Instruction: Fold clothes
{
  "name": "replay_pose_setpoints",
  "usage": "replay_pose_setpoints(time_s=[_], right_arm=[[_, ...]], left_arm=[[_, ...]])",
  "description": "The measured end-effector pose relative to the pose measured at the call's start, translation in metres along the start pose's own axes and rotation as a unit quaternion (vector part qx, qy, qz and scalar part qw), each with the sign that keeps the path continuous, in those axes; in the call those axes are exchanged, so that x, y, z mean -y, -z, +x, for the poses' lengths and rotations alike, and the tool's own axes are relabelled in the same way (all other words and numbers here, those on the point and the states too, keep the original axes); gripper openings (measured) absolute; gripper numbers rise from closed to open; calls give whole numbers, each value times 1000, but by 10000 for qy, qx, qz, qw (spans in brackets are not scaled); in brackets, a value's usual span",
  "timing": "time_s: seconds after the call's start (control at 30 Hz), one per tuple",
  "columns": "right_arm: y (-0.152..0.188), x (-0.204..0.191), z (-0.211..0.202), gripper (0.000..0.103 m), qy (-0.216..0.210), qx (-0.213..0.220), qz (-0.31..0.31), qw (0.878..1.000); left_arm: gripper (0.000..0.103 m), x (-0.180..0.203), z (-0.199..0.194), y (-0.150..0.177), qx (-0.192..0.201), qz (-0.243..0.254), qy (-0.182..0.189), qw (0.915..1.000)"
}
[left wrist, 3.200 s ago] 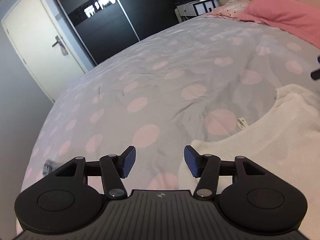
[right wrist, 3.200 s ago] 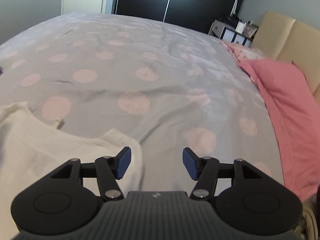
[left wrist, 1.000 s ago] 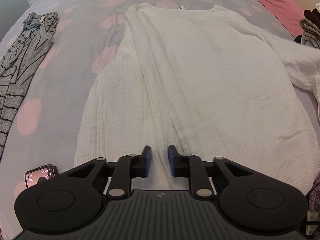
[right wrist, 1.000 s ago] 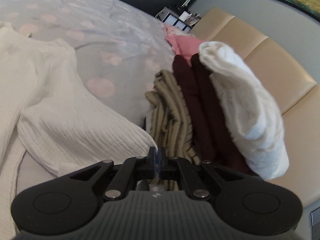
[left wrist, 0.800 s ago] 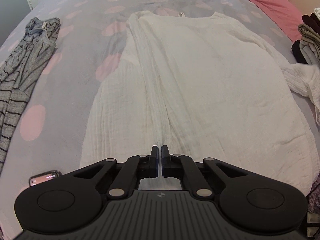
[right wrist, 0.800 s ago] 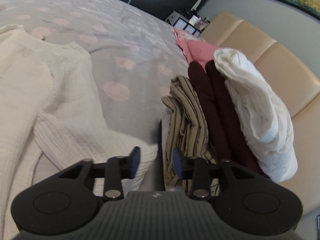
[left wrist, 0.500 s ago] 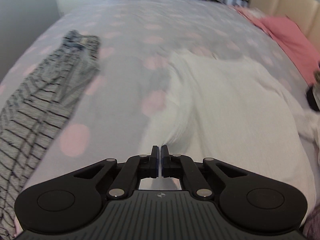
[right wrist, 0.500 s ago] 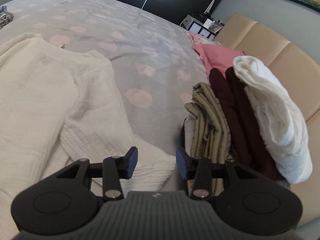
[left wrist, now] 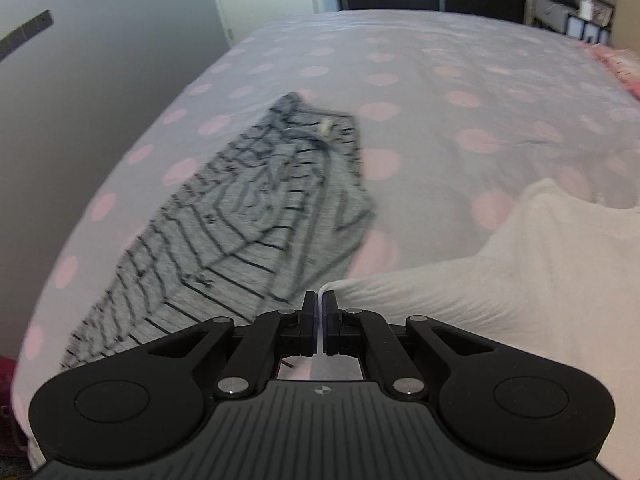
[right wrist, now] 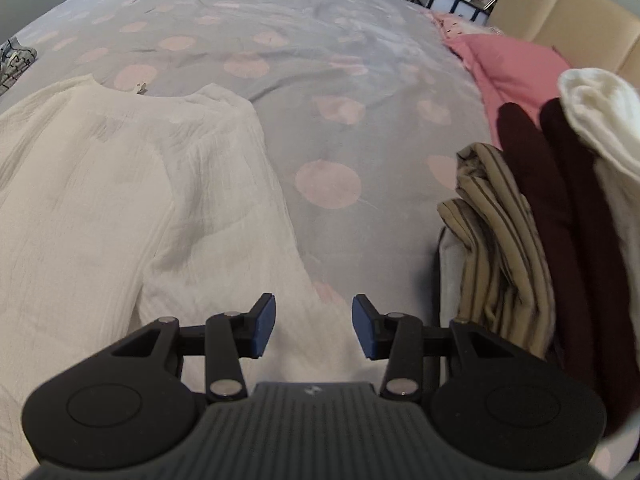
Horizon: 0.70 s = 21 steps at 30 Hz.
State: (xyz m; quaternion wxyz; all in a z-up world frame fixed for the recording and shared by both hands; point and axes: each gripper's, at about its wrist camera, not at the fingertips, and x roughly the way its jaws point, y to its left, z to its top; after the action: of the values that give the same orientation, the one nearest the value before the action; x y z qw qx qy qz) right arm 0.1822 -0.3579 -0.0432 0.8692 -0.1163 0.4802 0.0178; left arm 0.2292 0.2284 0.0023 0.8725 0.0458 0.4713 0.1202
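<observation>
Left tongs [left wrist: 319, 300] clamped on white top [left wrist: 520, 272] edge, right tongs [right wrist: 313, 326] parted above its sleeve

Left wrist view: mounted behind the left gripper [left wrist: 319, 300], low and close over the bed [left wrist: 420, 92], facing along its fingers toward the far door and dark wardrobe.

Right wrist view: mounted behind the right gripper [right wrist: 313, 326], close above the bed [right wrist: 304, 60], facing the headboard corner [right wrist: 568, 12].

Shared ground: both views take in the white garment [left wrist: 532, 272] [right wrist: 100, 184], the striped grey garment [left wrist: 256, 220] [right wrist: 14, 60] and the spotted cover.
</observation>
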Motion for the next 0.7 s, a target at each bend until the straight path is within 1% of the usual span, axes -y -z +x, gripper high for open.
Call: replay_pose_setpoints(time_s=[0.07, 0.1, 0.13, 0.17, 0.2, 0.23, 0.27, 0.3, 0.33, 0.4, 0.43, 0.53, 0.6, 0.67, 0.7], right_arm=[[-9, 6, 14, 50, -198, -113, 51, 9997], [-13, 7, 21, 52, -268, -156, 109, 9995], [-16, 8, 28, 56, -332, -209, 178, 9991], [-19, 9, 35, 56, -396, -262, 248, 9986], [-22, 10, 42, 57, -461, -315, 320, 9979], [-23, 12, 47, 58, -525, -359, 435, 9970], [-25, 13, 52, 62, -589, -403, 550, 9959], [-26, 15, 57, 64, -653, -447, 665, 9946], [-27, 16, 62, 67, -716, -491, 780, 9932], [-28, 19, 70, 71, -790, -561, 964, 9906], [-29, 21, 73, 73, -802, -595, 1054, 9894], [-28, 26, 83, 76, -861, -676, 1308, 9854], [-25, 30, 92, 76, -889, -830, 1472, 9816], [-20, 30, 98, 77, -968, -1020, 1622, 9767], [-21, 29, 98, 76, -948, -1073, 1555, 9774]], left_arm=[[1, -4, 21, -1, -290, -72, -53, 9995], [1, -3, 28, 0, -394, -33, -15, 9992], [1, -1, 35, 1, -485, 30, 43, 9988], [2, 5, 38, 2, -458, 158, 144, 9987], [9, 11, 40, 2, -393, 308, 259, 9984], [22, 20, 39, 3, -301, 454, 421, 9976], [30, 28, 37, 5, -201, 598, 599, 9962], [48, 37, 36, 7, -100, 743, 776, 9942], [56, 45, 34, 8, 1, 887, 953, 9915], [56, 65, 38, 11, -69, 1184, 1007, 9878], [56, 74, 43, 12, -145, 1292, 930, 9871], [56, 82, 64, 16, -402, 1238, 586, 9898], [56, 76, 82, 20, -700, 884, 425, 9927], [57, 67, 91, 26, -847, 507, 513, 9938], [57, 64, 92, 26, -889, 415, 575, 9935]])
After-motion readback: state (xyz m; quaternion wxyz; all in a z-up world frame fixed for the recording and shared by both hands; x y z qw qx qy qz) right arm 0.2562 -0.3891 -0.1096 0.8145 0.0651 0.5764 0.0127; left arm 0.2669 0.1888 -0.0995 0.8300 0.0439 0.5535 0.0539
